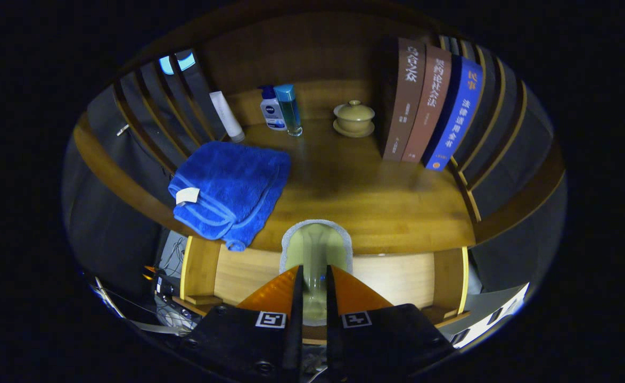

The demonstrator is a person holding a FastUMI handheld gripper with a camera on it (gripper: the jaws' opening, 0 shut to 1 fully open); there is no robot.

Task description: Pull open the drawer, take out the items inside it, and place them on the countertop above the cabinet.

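Nearest, your gripper (pixel 315 287): fingers drawn close, both pressing a pale green cloth with grey trim (pixel 317 247), held upright between them, just above the countertop's front edge. Below: open drawer (pixel 397 276), light wood. Next, countertop (pixel 376 202): folded blue towel (pixel 230 189) overhanging the front edge on your left. Farther: white tube (pixel 227 116), two bottles (pixel 281 109), lidded cup on saucer (pixel 354 119). Right: three upright books (pixel 430 109).

Three books (pixel 430 106), two bottles (pixel 281 109), one towel (pixel 227 189).
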